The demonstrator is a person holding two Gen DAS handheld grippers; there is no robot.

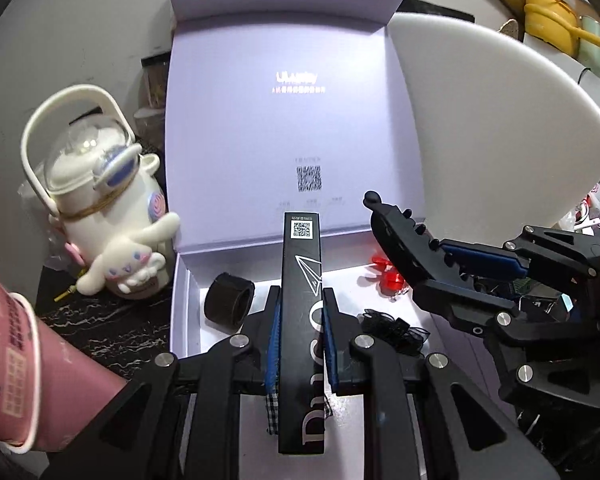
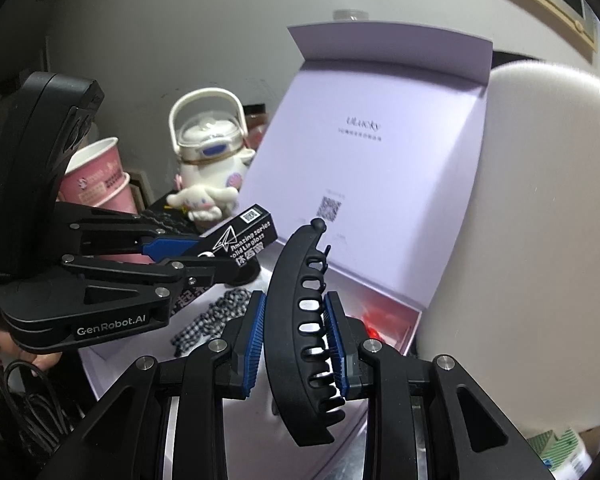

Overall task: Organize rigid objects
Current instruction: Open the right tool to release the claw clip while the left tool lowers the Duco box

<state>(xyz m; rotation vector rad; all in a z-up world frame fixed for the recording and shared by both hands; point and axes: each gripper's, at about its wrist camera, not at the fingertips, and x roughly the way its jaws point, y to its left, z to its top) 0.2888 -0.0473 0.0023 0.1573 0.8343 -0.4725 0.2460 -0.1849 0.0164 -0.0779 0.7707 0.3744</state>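
Gripping a long black lip gloss box (image 1: 302,320), the left gripper (image 1: 300,312) holds it clamped between its blue pads (image 1: 274,344), the box running lengthwise along the fingers and sticking out well past their tips. Its far end, with a small QR label, points toward the raised lid of the open lilac gift box (image 1: 284,120), and the box hangs over that gift box's white interior. Inside, a black cylindrical cap (image 1: 230,300) lies just left of the gripper, a black lace scrunchie (image 1: 396,326) just right of it, and a red hair clip (image 1: 388,276) farther back on the right.

The right gripper (image 2: 296,340) is clenched on a black banana hair clip (image 2: 300,320), which stands nearly upright between the pads, its knobbed tip rising above the fingers and its teeth facing right. It hovers over the gift box's near right side, beside a gingham scrunchie (image 2: 212,316). A white cartoon-dog kettle bottle (image 1: 104,208) and pink paper cups (image 1: 20,360) stand outside, left of the gift box.
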